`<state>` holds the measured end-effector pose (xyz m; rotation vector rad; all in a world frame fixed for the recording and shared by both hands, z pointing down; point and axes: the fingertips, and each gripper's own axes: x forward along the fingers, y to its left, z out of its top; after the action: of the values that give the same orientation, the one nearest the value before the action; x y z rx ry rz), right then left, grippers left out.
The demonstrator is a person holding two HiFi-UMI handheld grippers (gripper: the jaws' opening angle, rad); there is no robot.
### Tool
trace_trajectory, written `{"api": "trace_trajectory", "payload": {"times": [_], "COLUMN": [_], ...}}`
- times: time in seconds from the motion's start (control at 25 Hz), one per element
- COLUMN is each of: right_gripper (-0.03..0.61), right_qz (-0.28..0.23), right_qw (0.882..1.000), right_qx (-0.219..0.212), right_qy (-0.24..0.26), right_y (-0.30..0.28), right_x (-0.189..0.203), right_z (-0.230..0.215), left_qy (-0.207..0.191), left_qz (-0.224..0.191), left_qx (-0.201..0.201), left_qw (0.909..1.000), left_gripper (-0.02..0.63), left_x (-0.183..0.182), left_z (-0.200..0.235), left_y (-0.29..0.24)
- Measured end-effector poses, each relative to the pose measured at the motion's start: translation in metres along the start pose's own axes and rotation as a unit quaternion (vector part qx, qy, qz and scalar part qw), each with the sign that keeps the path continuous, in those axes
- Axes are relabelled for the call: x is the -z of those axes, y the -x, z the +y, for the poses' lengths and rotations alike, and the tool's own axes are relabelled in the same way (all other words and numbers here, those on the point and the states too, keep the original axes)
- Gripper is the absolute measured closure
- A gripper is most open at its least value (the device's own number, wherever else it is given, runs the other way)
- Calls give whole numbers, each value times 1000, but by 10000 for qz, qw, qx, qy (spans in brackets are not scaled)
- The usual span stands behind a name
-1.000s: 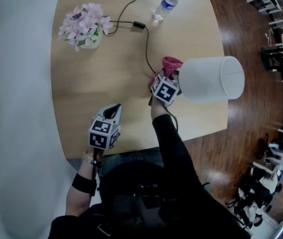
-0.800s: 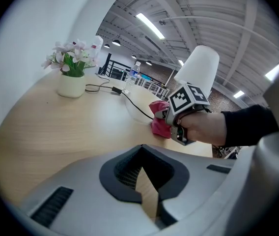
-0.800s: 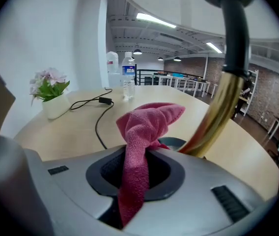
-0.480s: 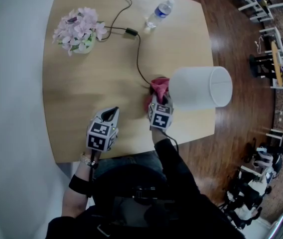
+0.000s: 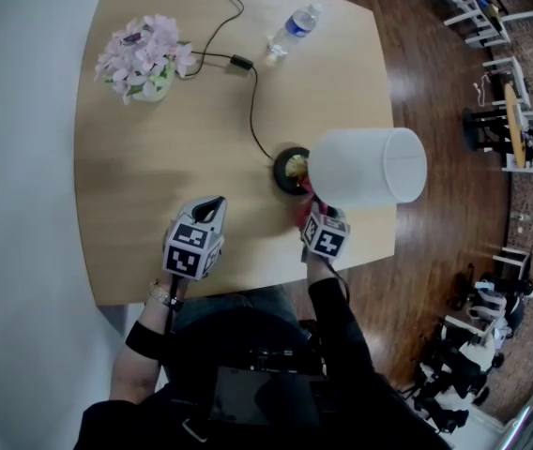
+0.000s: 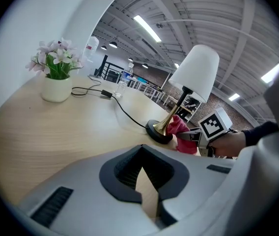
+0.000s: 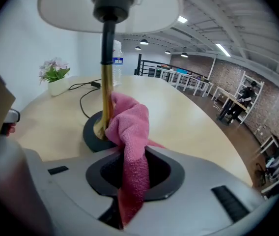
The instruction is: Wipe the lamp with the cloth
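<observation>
Two handheld grippers sit closest to the person, over the near edge of the light wood table [image 5: 126, 176]. The left gripper [image 6: 147, 193] has its jaws pressed together with nothing in them, and it hangs over bare tabletop, well apart from the lamp [image 6: 191, 82]. The right gripper [image 7: 128, 200] is clamped on the pink cloth [image 7: 129, 127], which runs up out of the jaws in a bunched wad. That wad is right up against the brass stem [image 7: 105, 82], low down, just above the round black base [image 5: 289, 171]. From the head view you can barely see any pink, since most of it is tucked under the white shade [image 5: 368, 166]. The left gripper view shows the lamp standing upright near the table's right-hand edge, with the cloth beside the stem. Going further out, a black cord [image 5: 252, 111] snakes from the base across the table to an inline switch [image 5: 241, 62] and then off the far edge. Near that switch, at the far left, there's a pale pot of pinkish flowers [image 5: 143, 56]. A clear water bottle [image 5: 288, 30] stands over toward the far right. Past the table it's all dark wood floor [image 5: 435, 92], with some white racks [image 5: 492, 7] way off.
</observation>
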<state>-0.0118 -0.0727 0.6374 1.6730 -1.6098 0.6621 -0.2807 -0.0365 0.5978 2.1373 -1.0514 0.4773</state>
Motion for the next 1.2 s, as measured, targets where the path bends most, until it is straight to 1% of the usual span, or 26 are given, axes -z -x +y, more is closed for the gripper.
{"api": "trace_trajectory", "payload": {"times": [0.12,0.24,0.32,0.36,0.4,0.44,0.48,0.52,0.56,0.6,0.64,0.72,0.76,0.8,0.84,0.92,1.0,1.12,1.2], "right_gripper": [509,509,509,509,509,509,509,508,508,506,506,505,505,505,505,505,505,506,506], "right_qz": [-150,-483,-779,-934,-1092,-1249,-1379,-1461,-1495,-1493,-1477,-1452,-1448,-1449,-1460,-1536,-1646,-1691,-1622], "right_qw": [9998,9979,9936,9891,9816,9705,9553,9364,9152,8942,8748,8389,8194,7974,7734,7244,6744,5999,5448], "right_qx": [-45,-352,-806,-1142,-1560,-2048,-2589,-3151,-3674,-4110,-4442,-4920,-5170,-5467,-5800,-6438,-6974,-7612,-8012], "right_qy": [-139,-233,-106,5,123,241,364,511,706,957,1250,1816,2009,2104,2101,1927,1779,1794,1870], "right_y": [3,6,10,13,16,21,29,39,49,57,62,66,68,70,76,93,110,133,151], "right_x": [-8,-29,-55,-70,-88,-107,-127,-146,-163,-179,-193,-217,-228,-239,-250,-274,-298,-318,-322], "right_z": [-35,-72,-91,-97,-102,-103,-100,-96,-91,-86,-81,-70,-64,-59,-56,-51,-45,-27,-14], "left_qy": [-39,-90,-122,-121,-107,-87,-66,-45,-23,1,32,127,206,323,477,798,1027,1193,1354], "left_qz": [-29,-73,-95,-96,-99,-102,-100,-94,-87,-82,-79,-84,-89,-100,-123,-214,-288,-215,-178], "left_qx": [22,-3,-60,-106,-167,-242,-327,-418,-514,-612,-714,-950,-1086,-1226,-1369,-1656,-1932,-2310,-2514], "left_qw": [10000,9999,9999,9998,9998,9996,9994,9991,9986,9981,9974,9954,9938,9919,9894,9827,9753,9654,9582], "left_gripper": [609,609,609,609,609,609,609,609,609,609,609,609,609,609,609,609,609,609,609], "left_x": [-5,-9,-10,-10,-12,-13,-14,-14,-14,-14,-15,-17,-17,-17,-16,-17,-20,-21,-21], "left_z": [-4,-9,-11,-13,-14,-15,-16,-18,-20,-23,-26,-33,-36,-40,-45,-58,-70,-86,-101], "left_y": [-3,-4,-5,-4,-3,-2,-3,-3,-5,-7,-9,-15,-18,-20,-21,-22,-25,-27,-21]}}
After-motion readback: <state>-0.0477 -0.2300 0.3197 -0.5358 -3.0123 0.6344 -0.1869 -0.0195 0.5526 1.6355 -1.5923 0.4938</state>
